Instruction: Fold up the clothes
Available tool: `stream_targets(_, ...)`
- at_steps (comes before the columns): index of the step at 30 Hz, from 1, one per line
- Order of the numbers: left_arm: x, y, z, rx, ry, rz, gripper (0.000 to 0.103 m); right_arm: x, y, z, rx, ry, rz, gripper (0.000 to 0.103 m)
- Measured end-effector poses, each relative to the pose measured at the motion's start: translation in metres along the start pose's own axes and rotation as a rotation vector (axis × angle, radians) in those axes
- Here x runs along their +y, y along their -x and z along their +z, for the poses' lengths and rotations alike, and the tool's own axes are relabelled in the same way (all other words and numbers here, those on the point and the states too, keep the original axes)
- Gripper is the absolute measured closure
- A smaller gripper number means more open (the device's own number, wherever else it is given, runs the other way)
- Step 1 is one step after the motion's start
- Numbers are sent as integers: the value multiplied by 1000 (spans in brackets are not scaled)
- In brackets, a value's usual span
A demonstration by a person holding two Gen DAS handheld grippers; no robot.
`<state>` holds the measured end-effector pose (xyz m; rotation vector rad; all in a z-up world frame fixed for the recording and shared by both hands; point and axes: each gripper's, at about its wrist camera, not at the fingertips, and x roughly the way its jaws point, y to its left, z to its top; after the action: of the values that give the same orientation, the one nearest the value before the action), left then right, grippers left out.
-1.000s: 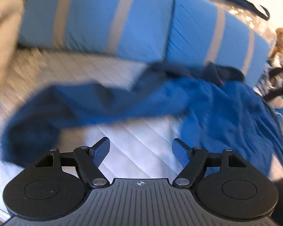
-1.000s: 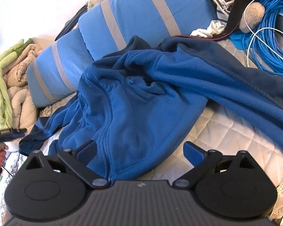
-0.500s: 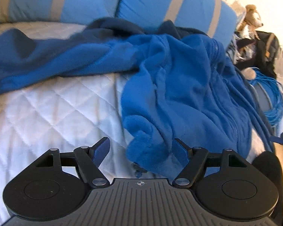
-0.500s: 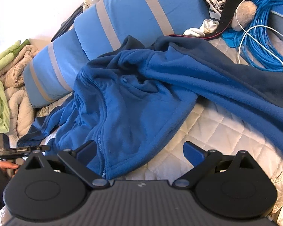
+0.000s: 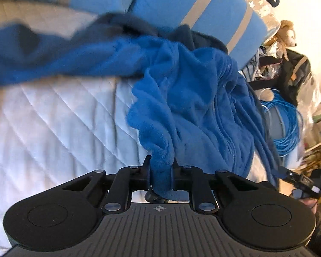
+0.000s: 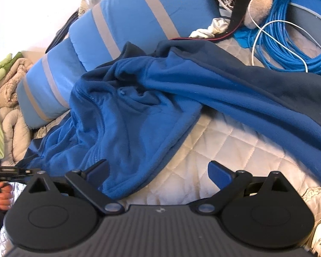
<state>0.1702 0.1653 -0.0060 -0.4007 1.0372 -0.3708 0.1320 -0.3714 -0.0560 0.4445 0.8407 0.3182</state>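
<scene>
Your left gripper [image 5: 160, 167] is closing its jaws on a bunched fold at the hem of the blue fleece jacket [image 5: 192, 107], the cloth pinched between both pads at the 6 o'clock edge of the left wrist view. Your right gripper [image 6: 158, 171] stands with its jaws wide apart, the jacket's lower edge lying just past the left finger. The jacket sprawls rumpled over the white quilted bedspread [image 6: 214, 150], its collar against the striped blue pillows [image 6: 128, 21] at 11 o'clock.
</scene>
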Motion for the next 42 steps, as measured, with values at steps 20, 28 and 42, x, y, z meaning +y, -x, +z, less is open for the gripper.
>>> stream_targets(20, 42, 79, 44, -205, 112, 202, 89, -13, -66, 39, 117, -169, 95, 2)
stream_targets(28, 53, 81, 39, -196, 119, 195, 89, -11, -119, 42, 280, -220, 153, 29)
stream_targets(42, 40, 84, 27, -167, 167, 217, 89, 8, -89, 45, 274, -191, 134, 85)
